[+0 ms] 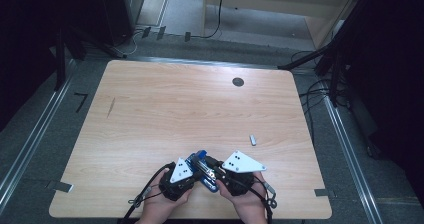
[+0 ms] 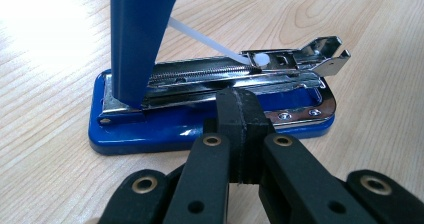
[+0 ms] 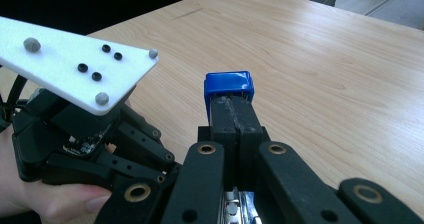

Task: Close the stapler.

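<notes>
Here a blue stapler (image 2: 210, 114) lies open near the front edge of the wooden table (image 1: 165, 104), its base flat on the wood and its blue lid (image 2: 137, 39) swung up, so the metal staple channel (image 2: 235, 74) is bared, likely for refilling. The left gripper (image 2: 243, 114) has its jaws pressed together with nothing between them, the tips resting at the base's near side, seemingly to keep it from sliding. The right gripper (image 3: 231, 116), jaws also closed flat, leans its tips against the raised lid (image 3: 228, 86), apparently propping it up. A small silvery piece (image 1: 253, 140) lies well apart, to the right.
</notes>
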Demonstrator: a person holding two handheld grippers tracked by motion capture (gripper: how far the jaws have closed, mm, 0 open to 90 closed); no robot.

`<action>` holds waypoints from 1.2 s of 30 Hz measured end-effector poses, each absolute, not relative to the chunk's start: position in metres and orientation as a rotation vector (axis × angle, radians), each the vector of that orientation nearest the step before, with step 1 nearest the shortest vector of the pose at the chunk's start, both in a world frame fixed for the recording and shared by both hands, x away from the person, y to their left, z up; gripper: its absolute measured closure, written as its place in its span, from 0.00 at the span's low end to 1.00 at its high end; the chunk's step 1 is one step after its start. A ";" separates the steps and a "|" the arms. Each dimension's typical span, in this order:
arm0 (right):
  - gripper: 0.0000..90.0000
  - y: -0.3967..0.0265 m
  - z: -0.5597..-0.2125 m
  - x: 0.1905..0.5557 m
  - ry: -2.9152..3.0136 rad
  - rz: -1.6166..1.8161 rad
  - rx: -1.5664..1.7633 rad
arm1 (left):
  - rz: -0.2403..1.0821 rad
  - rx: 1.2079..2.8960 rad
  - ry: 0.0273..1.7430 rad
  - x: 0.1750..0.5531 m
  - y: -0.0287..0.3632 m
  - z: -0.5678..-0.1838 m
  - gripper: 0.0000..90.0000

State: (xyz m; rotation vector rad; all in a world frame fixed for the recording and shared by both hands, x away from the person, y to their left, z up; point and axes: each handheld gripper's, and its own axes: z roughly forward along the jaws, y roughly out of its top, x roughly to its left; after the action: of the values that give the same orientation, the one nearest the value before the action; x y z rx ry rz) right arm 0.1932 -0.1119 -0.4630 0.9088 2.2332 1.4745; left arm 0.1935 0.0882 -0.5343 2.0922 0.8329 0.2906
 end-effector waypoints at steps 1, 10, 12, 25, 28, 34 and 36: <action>1.00 -0.112 -0.463 0.194 2.233 1.477 0.909 | 0.290 2.094 0.833 0.194 0.088 -0.534 1.00; 1.00 -0.108 -0.461 0.197 2.232 1.481 0.905 | 0.292 2.092 0.831 0.193 0.088 -0.534 1.00; 1.00 -0.107 -0.460 0.198 2.232 1.478 0.900 | 0.291 2.090 0.831 0.193 0.088 -0.534 1.00; 1.00 -0.103 -0.458 0.201 2.233 1.478 0.894 | 0.294 2.092 0.831 0.193 0.087 -0.534 1.00; 1.00 -0.101 -0.458 0.202 2.233 1.478 0.893 | 0.296 2.093 0.830 0.193 0.087 -0.534 1.00; 1.00 -0.100 -0.458 0.204 2.231 1.480 0.891 | 0.296 2.093 0.830 0.193 0.087 -0.534 1.00; 1.00 -0.100 -0.457 0.204 2.233 1.481 0.891 | 0.297 2.095 0.829 0.193 0.087 -0.534 1.00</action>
State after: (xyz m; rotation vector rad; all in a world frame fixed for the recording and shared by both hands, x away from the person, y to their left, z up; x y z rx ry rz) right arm 0.2042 -0.0995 -0.4574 0.8914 2.2326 1.4810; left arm 0.1927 0.0873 -0.5342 2.0948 0.8290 0.2967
